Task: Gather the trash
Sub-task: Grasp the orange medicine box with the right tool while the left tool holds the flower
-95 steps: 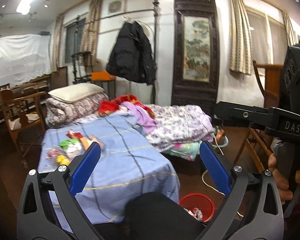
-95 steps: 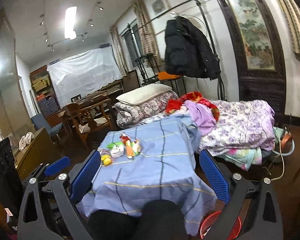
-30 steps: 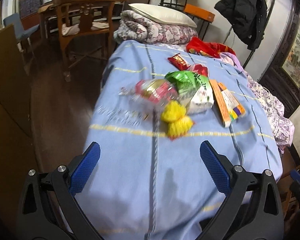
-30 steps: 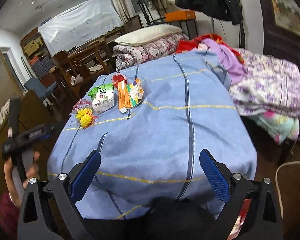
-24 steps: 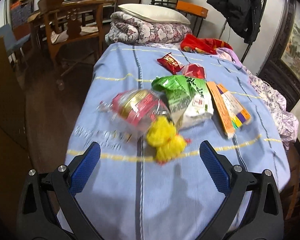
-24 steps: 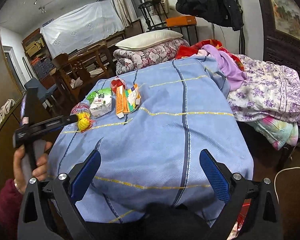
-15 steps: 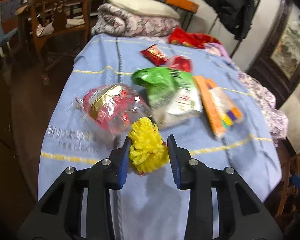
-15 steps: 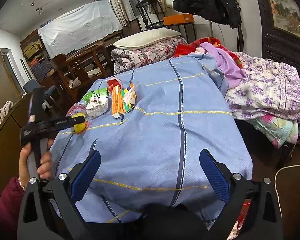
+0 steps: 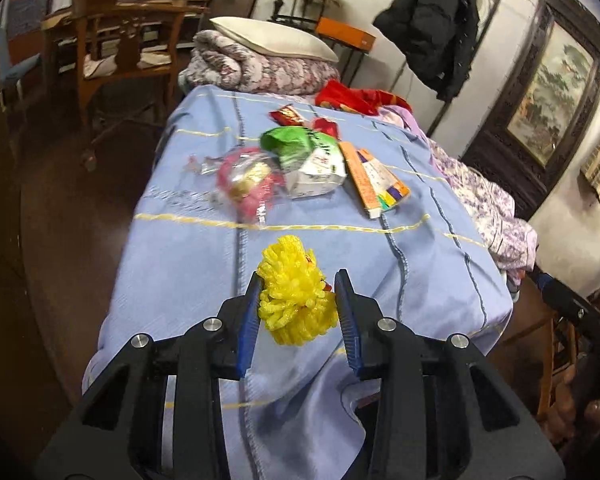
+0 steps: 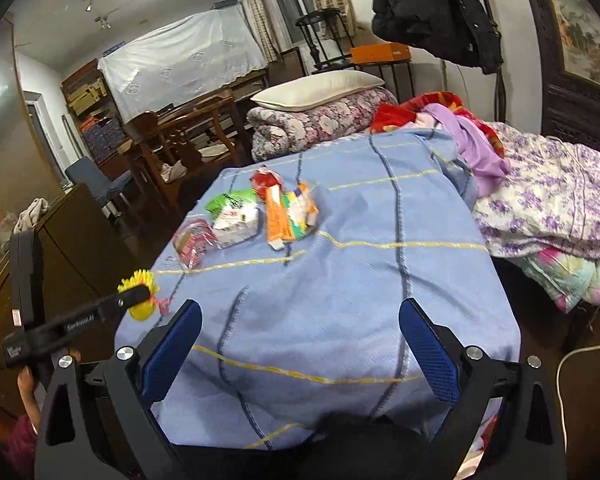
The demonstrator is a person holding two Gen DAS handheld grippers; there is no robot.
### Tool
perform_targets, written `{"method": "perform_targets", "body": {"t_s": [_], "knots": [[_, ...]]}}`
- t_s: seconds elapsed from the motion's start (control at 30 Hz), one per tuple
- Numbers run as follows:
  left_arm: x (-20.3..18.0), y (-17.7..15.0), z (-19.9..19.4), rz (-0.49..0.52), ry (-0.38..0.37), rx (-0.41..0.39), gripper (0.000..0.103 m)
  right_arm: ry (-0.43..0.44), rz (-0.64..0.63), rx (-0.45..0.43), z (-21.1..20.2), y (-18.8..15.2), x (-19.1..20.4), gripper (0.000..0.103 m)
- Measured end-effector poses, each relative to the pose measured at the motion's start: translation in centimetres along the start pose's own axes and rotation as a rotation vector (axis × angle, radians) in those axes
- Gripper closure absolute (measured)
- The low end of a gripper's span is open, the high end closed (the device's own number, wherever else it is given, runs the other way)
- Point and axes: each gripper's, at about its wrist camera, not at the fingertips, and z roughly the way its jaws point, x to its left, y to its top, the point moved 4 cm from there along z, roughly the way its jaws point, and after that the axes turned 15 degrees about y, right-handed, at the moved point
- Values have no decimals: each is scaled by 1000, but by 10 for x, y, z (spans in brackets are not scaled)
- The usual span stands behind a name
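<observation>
Left gripper (image 9: 296, 300): clenched on the yellow mesh ball (image 9: 294, 300), lifted off the blue cloth (image 9: 420, 264) near its left front corner.
Right gripper (image 10: 300, 344): released, empty, poised at the front edge.
Done: one piece picked up, by my reckoning.
Left: red clear bag (image 9: 246, 182), green-white packet (image 9: 308, 158), orange box (image 9: 374, 178), red wrappers (image 9: 288, 115) toward the far left edge.
Containers: no bin clearly visible now; contents unknown.

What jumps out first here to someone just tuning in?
The left gripper is shut on a bright yellow mesh ball, near the blue blanket's front edge. Behind it lie the remaining wrappers: a green-white bag and an orange carton.
</observation>
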Motion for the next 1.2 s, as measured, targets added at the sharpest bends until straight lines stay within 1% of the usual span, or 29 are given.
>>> {"method": "perform_targets", "body": {"t_s": [0.13,0.23,0.37,0.53,0.63,0.7,0.83,0.97,1.0,1.03,1.07,1.1,1.2], "knots": [[20,0,-3,-41,17,-4,66,32,-39,13,14,16,14,6],[32,-3,-3,-56,21,-6,66,13,-78,42,36,29,19,6],[36,-6,0,-43,39,-10,66,1,-91,75,68,48,16,6],[42,-9,12,-50,26,9,66,-43,-134,141,116,66,6,6],[45,-10,20,-62,19,29,66,-54,-134,179,145,74,-3,6],[47,-10,25,-67,16,38,66,-55,-127,204,163,76,-9,6],[47,-6,31,-68,12,43,66,-77,-136,290,208,77,-21,6],[41,-2,35,-52,13,40,66,-105,-150,339,232,74,-29,7],[39,-2,36,-47,15,39,66,-110,-148,343,235,73,-31,14],[37,-2,36,-40,17,39,66,-102,-139,339,236,72,-33,27],[34,-1,35,-35,16,38,66,-92,-132,339,235,71,-35,43],[32,-1,32,-31,14,35,66,-85,-128,328,232,72,-35,50],[25,1,19,-21,11,12,66,-56,-116,267,210,75,-31,51]]}}
